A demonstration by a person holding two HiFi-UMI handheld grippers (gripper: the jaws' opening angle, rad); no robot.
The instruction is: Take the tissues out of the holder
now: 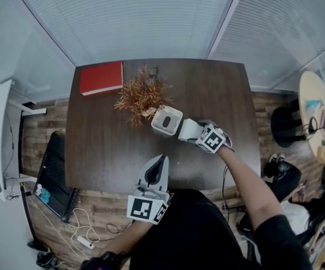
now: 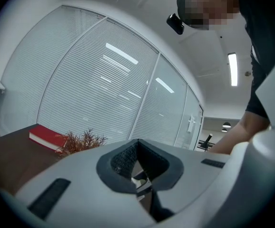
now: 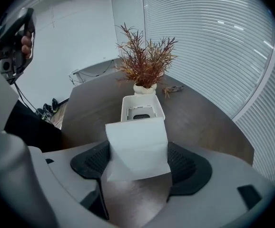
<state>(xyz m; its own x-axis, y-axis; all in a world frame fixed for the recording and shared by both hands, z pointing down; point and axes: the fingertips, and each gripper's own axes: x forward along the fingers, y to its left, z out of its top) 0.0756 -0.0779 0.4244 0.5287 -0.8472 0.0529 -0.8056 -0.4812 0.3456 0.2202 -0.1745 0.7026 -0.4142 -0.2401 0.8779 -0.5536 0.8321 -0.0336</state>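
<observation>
The white square tissue holder point(image 1: 166, 121) point(image 3: 142, 109) stands open-topped on the dark table point(image 1: 219, 94), beside a dried plant. My right gripper point(image 1: 186, 131) point(image 3: 137, 158) hangs just right of the holder, pointing steeply down. Its jaws stand wide and are shut on a white pack of tissues point(image 3: 137, 146), which spans the gap from pad to pad above the tabletop. My left gripper point(image 1: 156, 170) point(image 2: 137, 144) hovers level at the table's near edge. The jaws are shut with nothing between them.
A dried reddish plant point(image 1: 143, 94) point(image 3: 146, 61) in a small white pot stands just behind the holder. A red book point(image 1: 101, 78) point(image 2: 47, 137) lies at the far left corner. Slatted blinds run along the far side. Cables and a black chair sit on the floor at left.
</observation>
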